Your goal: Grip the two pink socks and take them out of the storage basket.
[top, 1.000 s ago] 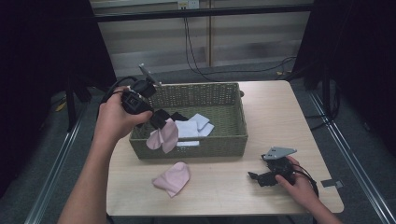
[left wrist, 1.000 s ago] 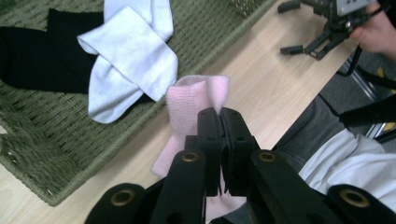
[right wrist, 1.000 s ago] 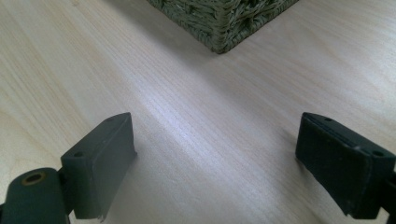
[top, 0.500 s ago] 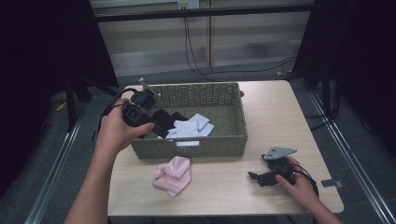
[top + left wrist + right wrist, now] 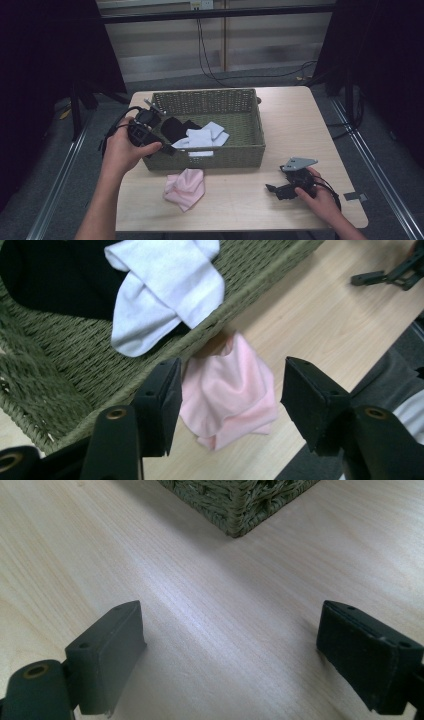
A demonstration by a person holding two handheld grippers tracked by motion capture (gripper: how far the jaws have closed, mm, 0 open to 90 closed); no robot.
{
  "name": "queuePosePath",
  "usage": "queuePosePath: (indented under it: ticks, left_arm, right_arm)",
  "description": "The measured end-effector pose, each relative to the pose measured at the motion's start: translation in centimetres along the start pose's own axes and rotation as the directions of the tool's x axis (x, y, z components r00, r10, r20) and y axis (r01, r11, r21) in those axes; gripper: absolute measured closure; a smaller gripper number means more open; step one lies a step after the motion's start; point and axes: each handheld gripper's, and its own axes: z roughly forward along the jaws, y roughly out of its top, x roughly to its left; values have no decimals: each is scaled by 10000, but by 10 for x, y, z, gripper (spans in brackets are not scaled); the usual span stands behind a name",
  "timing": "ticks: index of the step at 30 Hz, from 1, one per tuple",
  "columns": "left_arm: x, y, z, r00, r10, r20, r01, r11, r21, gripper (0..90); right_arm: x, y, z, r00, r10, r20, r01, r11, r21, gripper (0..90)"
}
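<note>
The left hand-held gripper (image 5: 167, 148) hangs at the near left corner of the wicker basket (image 5: 250, 150), its jaws having just been opening and now standing apart with nothing between the pads; directly below and just in front of them, the pink cloth (image 5: 230, 390) lies crumpled on the table (image 5: 310, 115), close against the basket's near wall. By the look of it, the step in hand is taking clothes out of the basket and laying them on the table, this piece being already set down. The next move would call for swinging the open jaws back over the rim and down onto another piece. Just beyond the jaws, inside the basket, white socks (image 5: 165, 290) lie partly over a black garment (image 5: 55, 275); what sort of garment is hard to tell in the dim light. The basket's rim stands between the jaws and those pieces. Well off to the side, the right hand-held gripper (image 5: 274, 189) rests on bare table, jaws wide apart and empty.
</note>
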Motion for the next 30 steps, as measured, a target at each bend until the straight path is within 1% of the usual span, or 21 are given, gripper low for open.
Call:
queuePosePath:
  ticks: [1, 3, 6, 11, 15, 19, 22, 23, 25, 26, 28, 29, 30]
  left_arm:
    - [0, 0, 0, 10000, 0, 0, 0, 10000, 0, 391]
    - [2, -4, 5, 9999, -10, -115, 11, 10000, 56, 374]
    - [3, -7, 10, 10000, 26, -95, -26, 10000, 24, 356]
    - [5, -11, 14, 9997, 130, -228, -134, 9998, -172, 310]
    - [10, -19, 19, 9998, -27, -188, 19, 9991, -417, 286]
    - [12, -23, 23, 9998, -64, -173, 55, 9987, -506, 258]
    - [13, -28, 29, 9997, -45, -221, 30, 9980, -636, 241]
    - [13, -30, 31, 9998, 15, -221, -29, 9979, -639, 240]
    - [13, -32, 33, 9998, -36, -201, 23, 9979, -647, 240]
    - [15, -36, 37, 9997, -39, -255, 22, 9978, -657, 239]
    - [17, -39, 40, 9997, -59, -256, 42, 9978, -663, 238]
    - [17, -41, 42, 9994, -194, -276, 173, 9970, -750, 238]
    - [18, -42, 43, 9997, -106, -240, 89, 9975, -699, 238]
  right_arm:
    - [0, 0, 0, 10000, 5, -1, -5, 10000, 2, 114]
    - [0, 0, 0, 10000, -12, -1, 12, 10000, -4, 114]
    - [0, 0, 0, 10000, 3, 0, -3, 10000, 2, 114]
    - [0, 0, 0, 10000, 3, -1, -3, 10000, 0, 114]
    - [0, 0, 0, 10000, 2, 1, -2, 10000, 0, 114]
    - [0, 0, 0, 10000, 5, -2, -5, 10000, 2, 114]
    - [0, 0, 0, 10000, 0, -2, 0, 10000, 3, 114]
    - [0, 0, 0, 10000, -5, 0, 5, 10000, 1, 114]
    - [0, 0, 0, 10000, 3, -1, -3, 10000, 1, 114]
    - [0, 0, 0, 10000, -6, 1, 6, 10000, -2, 114]
    - [0, 0, 0, 10000, -8, 1, 8, 10000, -2, 114]
    - [0, 0, 0, 10000, 1, -1, -1, 10000, 0, 114]
    - [0, 0, 0, 10000, -1, 1, 1, 10000, 1, 114]
